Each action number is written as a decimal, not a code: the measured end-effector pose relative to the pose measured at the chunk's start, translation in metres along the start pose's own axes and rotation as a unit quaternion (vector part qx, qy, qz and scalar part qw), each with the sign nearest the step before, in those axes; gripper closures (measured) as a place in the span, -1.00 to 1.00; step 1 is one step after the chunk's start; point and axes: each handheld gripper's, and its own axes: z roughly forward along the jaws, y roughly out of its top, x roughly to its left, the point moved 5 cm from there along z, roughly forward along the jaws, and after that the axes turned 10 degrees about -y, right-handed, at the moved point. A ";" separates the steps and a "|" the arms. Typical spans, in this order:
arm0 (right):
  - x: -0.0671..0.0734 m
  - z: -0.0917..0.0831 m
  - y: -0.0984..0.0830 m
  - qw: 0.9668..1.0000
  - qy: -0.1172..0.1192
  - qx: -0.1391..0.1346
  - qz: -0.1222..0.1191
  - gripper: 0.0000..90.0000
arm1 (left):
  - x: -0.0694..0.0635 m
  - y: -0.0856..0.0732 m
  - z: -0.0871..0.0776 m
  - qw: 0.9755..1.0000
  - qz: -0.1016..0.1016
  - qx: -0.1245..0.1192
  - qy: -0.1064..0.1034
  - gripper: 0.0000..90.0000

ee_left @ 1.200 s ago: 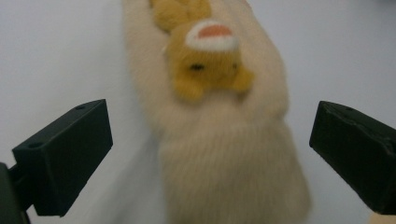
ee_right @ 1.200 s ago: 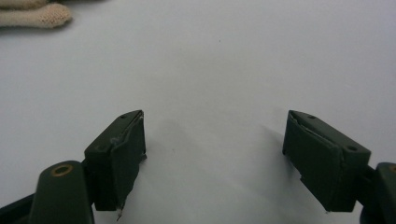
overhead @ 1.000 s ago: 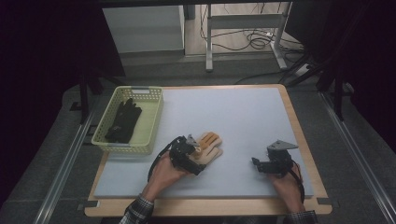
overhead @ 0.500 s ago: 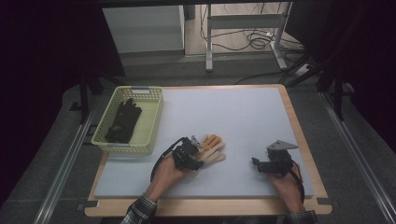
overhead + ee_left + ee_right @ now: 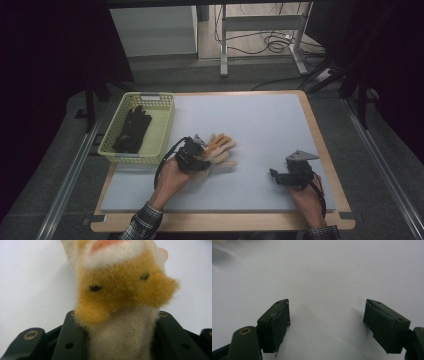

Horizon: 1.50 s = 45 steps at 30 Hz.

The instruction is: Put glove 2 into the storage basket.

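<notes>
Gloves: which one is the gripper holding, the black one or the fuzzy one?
The fuzzy orange-and-cream glove, pinched in the left gripper on the white mat. The black glove lies apart in the yellow basket.

Left tool [image 5: 192,156] clamped, right tool [image 5: 280,176] spread wide

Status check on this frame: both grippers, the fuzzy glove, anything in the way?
Left gripper shut on fuzzy orange-and-cream knit glove, its fingers just closed on it. Right gripper open over the white mat. Yellow mesh basket holds a black glove; path clear.
</notes>
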 end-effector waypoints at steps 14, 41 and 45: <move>0.000 0.000 0.000 1.000 -0.001 0.000 0.001 -0.53 | 0.058 0.017 -0.078 0.996 -0.050 -0.034 0.066 0.34; 0.000 0.000 0.000 1.000 0.000 -0.001 0.002 -0.54 | 0.198 -0.034 -0.116 0.959 -0.205 -0.016 0.194 0.29; 0.000 0.000 0.000 1.000 0.000 -0.001 0.002 -0.54 | 0.199 -0.033 -0.090 0.966 -0.193 -0.001 0.173 0.26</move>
